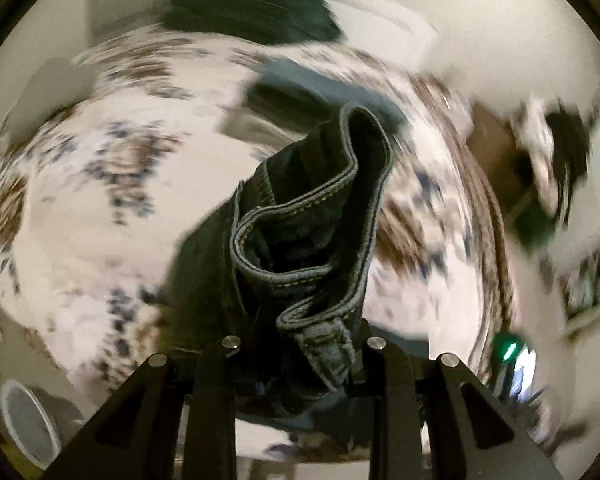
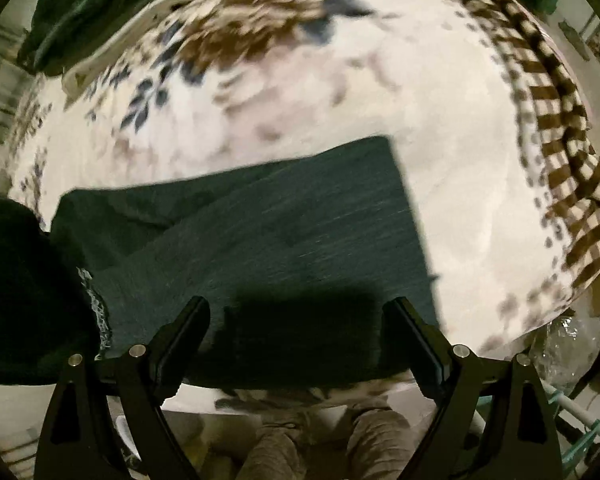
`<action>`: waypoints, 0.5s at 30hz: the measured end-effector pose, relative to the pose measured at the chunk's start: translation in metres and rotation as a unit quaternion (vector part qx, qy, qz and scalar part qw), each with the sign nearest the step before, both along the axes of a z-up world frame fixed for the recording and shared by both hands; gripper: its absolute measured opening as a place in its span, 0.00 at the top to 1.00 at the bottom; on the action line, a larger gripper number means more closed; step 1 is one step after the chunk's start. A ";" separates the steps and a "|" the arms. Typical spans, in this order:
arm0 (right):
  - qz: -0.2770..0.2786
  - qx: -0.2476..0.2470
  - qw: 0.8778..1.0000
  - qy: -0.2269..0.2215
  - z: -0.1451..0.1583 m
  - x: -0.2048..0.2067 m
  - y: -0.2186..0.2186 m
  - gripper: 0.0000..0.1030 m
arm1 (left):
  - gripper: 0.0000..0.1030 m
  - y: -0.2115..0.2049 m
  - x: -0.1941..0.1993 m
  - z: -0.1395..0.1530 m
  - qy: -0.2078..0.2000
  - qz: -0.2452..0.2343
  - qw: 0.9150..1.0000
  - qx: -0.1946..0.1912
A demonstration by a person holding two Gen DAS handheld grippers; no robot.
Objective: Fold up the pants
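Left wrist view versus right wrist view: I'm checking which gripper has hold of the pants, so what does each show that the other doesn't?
Only the left wrist view shows the left gripper shut on a bunched, stitched hem of the dark pants, lifted off the bed. Only the right wrist view shows the right gripper open, holding nothing, over a flat stretch of the pants, plus a checked cloth at the bed's edge. Both show the patterned bedspread beneath.

No readable text, labels, brands or numbers in either wrist view; motion blur smears most surfaces, nothing legible on the fabric or background.
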State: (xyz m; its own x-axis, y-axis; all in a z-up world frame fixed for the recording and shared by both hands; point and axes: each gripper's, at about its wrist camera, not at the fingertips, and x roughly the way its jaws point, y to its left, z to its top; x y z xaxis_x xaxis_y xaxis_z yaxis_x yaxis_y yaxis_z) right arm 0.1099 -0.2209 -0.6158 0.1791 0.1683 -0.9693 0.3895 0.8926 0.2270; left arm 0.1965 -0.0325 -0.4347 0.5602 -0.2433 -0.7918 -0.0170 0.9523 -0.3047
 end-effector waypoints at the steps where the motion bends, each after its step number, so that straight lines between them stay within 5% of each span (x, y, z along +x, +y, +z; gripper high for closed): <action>1: -0.002 0.004 1.000 -0.001 0.002 -0.004 -0.004 0.10 | 0.79 -0.022 -0.001 -0.012 0.009 -0.020 1.000 0.016; 9: -0.035 0.033 0.999 0.005 -0.016 -0.033 -0.078 0.11 | 0.79 -0.132 -0.015 -0.095 0.100 -0.136 0.978 0.120; 13: -0.049 0.053 0.997 0.004 -0.018 -0.044 -0.111 0.11 | 0.75 -0.137 -0.009 -0.093 0.122 -0.138 0.974 0.133; 15: -0.056 0.078 0.995 -0.003 -0.019 -0.047 -0.123 0.11 | 0.60 -0.136 -0.006 -0.085 0.144 -0.147 0.970 0.130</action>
State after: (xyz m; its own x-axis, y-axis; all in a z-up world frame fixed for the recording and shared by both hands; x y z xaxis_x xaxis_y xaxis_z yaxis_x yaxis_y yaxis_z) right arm 0.0624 -0.3443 -0.6346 0.2113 0.2947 -0.9319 0.4832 0.7973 0.3617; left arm 0.1903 -0.1685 -0.5199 0.2437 -0.1294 -0.9612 0.2176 0.9731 -0.0759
